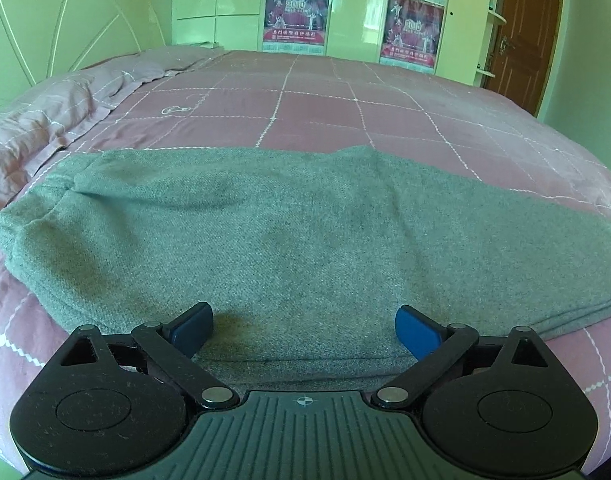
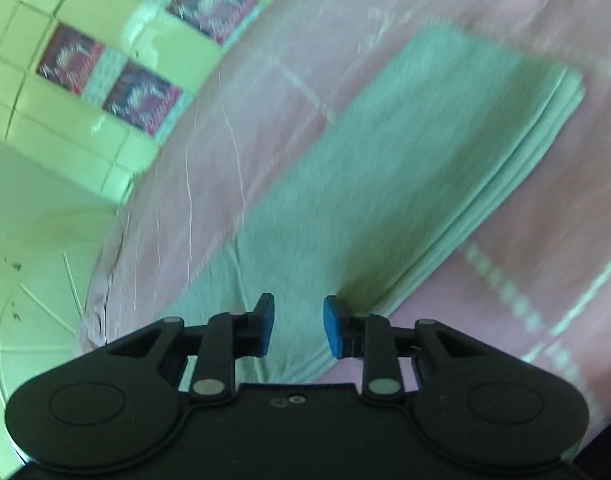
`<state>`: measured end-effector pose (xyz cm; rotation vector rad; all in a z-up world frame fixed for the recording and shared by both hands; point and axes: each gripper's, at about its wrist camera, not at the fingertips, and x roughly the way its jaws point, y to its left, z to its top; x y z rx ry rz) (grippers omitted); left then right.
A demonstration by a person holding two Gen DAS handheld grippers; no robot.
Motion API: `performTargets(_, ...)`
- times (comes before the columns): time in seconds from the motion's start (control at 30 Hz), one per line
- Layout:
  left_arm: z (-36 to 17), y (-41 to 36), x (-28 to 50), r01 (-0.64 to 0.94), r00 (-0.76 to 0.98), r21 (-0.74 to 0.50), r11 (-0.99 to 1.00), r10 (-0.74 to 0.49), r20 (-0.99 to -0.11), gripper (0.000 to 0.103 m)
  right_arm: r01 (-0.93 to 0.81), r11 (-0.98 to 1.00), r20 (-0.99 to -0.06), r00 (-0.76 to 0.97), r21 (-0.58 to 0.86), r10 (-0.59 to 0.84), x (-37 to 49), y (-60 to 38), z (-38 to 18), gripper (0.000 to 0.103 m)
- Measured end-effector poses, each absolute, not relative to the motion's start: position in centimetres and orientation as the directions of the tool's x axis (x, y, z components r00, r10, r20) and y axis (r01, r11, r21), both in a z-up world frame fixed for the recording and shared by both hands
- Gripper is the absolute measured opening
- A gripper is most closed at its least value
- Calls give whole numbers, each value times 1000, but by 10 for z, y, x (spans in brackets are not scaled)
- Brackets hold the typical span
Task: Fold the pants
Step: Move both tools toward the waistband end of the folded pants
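two grippers spread over grey pants on pink bed

both unclenched, nothing held. left gripper [image 1: 304, 330] low at near edge of grey pants [image 1: 289, 240], blue pads [image 1: 419, 334] set wide apart, fabric showing between them; whether pads press on cloth cannot be told. pants lying flat across pink checked bedspread [image 1: 313, 96], near hem doubled in layers, left end bunched and rounded. crumpled lighter pink quilt [image 1: 45, 120] heaped just beside that bunched end. beyond bed: pale green wardrobe [image 1: 353, 12] with red posters [image 1: 295, 12], brown door [image 1: 525, 28] at far right.

right gripper [image 2: 298, 328] above pants [image 2: 385, 168], fingers parted with narrower gap, view tilted and blurred with motion. from here pants seen as long folded strip, stacked edges visible along right side, square end at top right, all on bedspread [image 2: 525, 220]. height of right gripper over cloth cannot be judged.
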<state>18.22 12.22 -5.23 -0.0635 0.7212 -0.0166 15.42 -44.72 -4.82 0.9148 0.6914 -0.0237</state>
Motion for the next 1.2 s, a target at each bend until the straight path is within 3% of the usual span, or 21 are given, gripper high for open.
performTargets(0.2, -53, 115, 185, 1, 750, -32, 999, -22, -661, 102, 452, 497, -553, 830, 741, 69, 121, -515, -58, 22)
performTargets(0.37, -55, 115, 190, -5, 743, -41, 999, -24, -669, 103, 480, 408, -547, 835, 777, 59, 121, -537, -84, 22)
performTargets(0.5, -55, 115, 190, -7, 741, -44, 999, -24, -671, 103, 499, 426, -581, 810, 754, 79, 136, -536, -96, 18)
performTargets(0.57, -55, 115, 191, -8, 742, -46, 999, -25, -670, 103, 506, 455, -595, 801, 732, 65, 138, -534, -95, 2)
performTargets(0.63, -54, 116, 191, -10, 742, -53, 999, -28, -670, 103, 498, 515, -593, 805, 698, 25, 132, -529, -85, 2)
performTargets(0.7, -50, 119, 188, -36, 760, -55, 998, -8, -650, 103, 585, 531, -660, 749, 613, -63, 126, -530, -81, 4)
performTargets(0.77, -40, 127, 183, -81, 791, -52, 995, 33, -611, 103, 541, 582, -604, 790, 607, -104, 120, -522, -65, 6)
performTargets(0.87, -24, 147, 177, -169, 827, 13, 986, 148, -543, 103, 347, 672, -527, 846, 654, 77, 151, -490, -43, 16)
performTargets(0.93, -20, 168, 182, -238, 803, 20, 971, 208, -559, 103, 200, 706, -495, 835, 679, 240, 189, -453, -36, 18)
performTargets(1.1, -23, 215, 199, -346, 727, 46, 937, 299, -618, 103, -89, 778, -514, 703, 621, 491, 280, -325, -34, 18)
performTargets(1.2, -27, 232, 205, -382, 702, 52, 923, 326, -633, 103, -238, 809, -566, 610, 537, 555, 318, -246, -38, 18)
